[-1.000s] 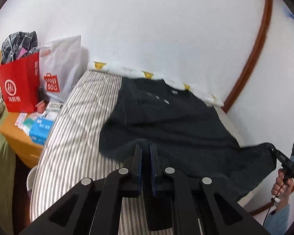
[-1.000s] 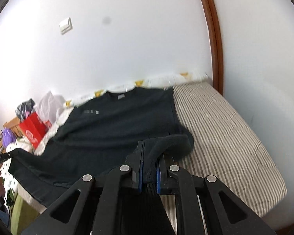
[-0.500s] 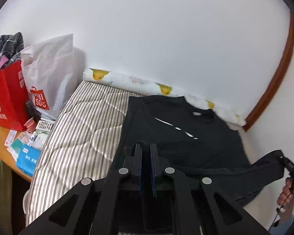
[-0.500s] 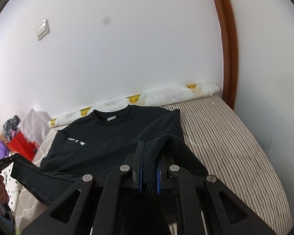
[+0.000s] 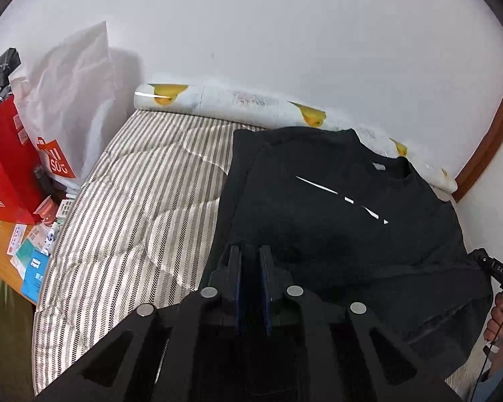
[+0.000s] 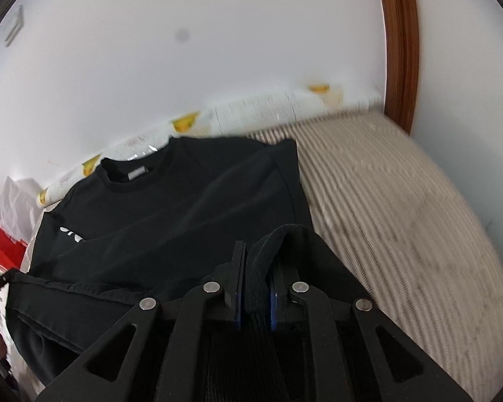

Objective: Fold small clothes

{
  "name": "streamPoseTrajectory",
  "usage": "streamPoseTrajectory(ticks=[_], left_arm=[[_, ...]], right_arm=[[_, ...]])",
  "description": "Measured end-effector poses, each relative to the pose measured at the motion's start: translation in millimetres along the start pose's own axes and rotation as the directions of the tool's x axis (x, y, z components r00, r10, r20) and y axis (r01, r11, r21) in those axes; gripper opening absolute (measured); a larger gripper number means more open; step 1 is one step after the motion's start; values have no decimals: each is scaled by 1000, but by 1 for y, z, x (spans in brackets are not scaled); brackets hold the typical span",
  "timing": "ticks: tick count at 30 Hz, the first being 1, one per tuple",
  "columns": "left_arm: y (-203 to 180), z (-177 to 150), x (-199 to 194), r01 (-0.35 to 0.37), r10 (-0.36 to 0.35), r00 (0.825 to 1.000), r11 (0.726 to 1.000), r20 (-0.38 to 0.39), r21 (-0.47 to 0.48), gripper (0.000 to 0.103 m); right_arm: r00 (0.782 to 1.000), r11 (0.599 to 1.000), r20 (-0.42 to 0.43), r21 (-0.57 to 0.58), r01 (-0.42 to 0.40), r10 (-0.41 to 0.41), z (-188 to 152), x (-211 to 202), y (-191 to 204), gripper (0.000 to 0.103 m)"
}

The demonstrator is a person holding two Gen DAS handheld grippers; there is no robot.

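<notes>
A black cotton sweatshirt with a white chest print lies collar toward the wall on the striped quilted mattress, its lower hem lifted and carried up over the body. The left gripper pinches one hem corner and the right gripper the other; both sets of jaws have just been easing apart, though dark cloth sits between the pads, bunched thick in the right. The knit looks soft, limp and fairly heavy, so it will sag between the two grips. I'd hold it by the ribbed hem corners, where the doubled fabric gives something firm to pinch.
</notes>
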State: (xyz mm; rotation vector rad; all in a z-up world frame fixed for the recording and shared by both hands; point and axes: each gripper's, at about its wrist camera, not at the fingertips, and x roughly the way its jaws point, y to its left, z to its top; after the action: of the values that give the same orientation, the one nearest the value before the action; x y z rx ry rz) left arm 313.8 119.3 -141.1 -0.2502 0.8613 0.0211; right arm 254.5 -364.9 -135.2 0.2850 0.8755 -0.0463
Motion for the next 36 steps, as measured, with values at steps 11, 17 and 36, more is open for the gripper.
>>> streamPoseTrajectory(ticks=[11, 17, 36], left_arm=[[14, -37, -48, 26, -26, 999, 1000, 20, 10, 64], [30, -80, -67, 32, -33, 999, 999, -8, -44, 64], [51, -110, -44, 254, -278, 959, 928, -53, -273, 72]], right_arm=[[998, 995, 24, -78, 66, -64, -47, -66, -14, 75], [997, 995, -29, -69, 73, -75, -92, -82, -27, 76], [993, 979, -78, 192, -70, 86, -105, -64, -48, 76]])
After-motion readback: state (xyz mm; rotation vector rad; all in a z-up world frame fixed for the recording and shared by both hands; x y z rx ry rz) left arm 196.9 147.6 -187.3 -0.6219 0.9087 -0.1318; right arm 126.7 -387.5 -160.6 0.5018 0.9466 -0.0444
